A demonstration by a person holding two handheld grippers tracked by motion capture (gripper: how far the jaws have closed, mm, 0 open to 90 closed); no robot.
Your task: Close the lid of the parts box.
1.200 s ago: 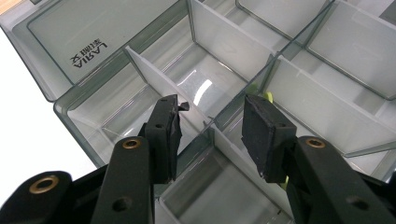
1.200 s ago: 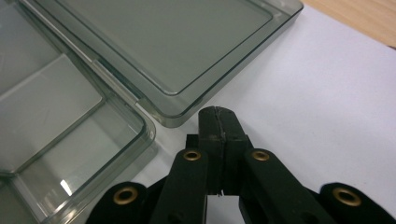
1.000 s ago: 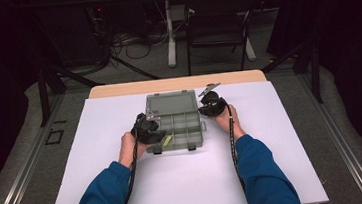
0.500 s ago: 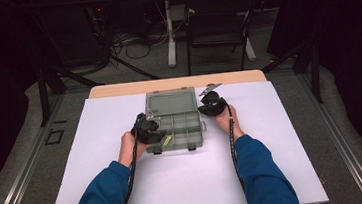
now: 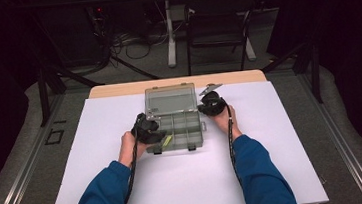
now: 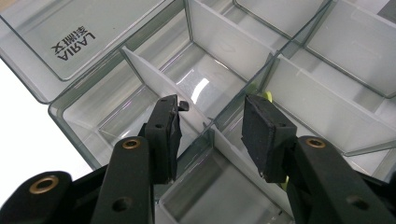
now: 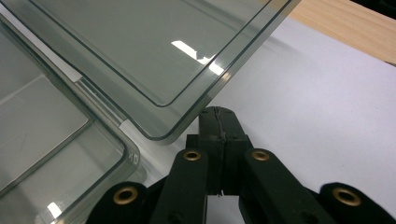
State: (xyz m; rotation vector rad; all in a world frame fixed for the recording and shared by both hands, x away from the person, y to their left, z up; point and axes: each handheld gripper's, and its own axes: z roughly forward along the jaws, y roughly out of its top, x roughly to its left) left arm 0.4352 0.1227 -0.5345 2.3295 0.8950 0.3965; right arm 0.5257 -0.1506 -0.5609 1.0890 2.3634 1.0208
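Note:
A clear plastic compartment box (image 5: 192,131) lies open mid-table, its lid (image 5: 170,99) folded back flat behind it. My left gripper (image 5: 158,133) hovers over the box's front left compartments. In the left gripper view it (image 6: 212,126) is open, the jaws on either side of a white divider (image 6: 154,77) without touching it. A yellow-green piece (image 6: 266,96) peeks out behind the right-hand pad and lies in a front compartment (image 5: 166,141). My right gripper (image 5: 202,107) sits at the box's right rear corner. It (image 7: 219,128) is shut on nothing, just under the lid's corner (image 7: 163,133).
A white sheet (image 5: 274,148) covers the table, with a bare wooden strip (image 5: 117,89) along the far edge. Both blue sleeves (image 5: 103,200) reach in from the near side. A chair (image 5: 216,23) and cables stand on the floor beyond the table.

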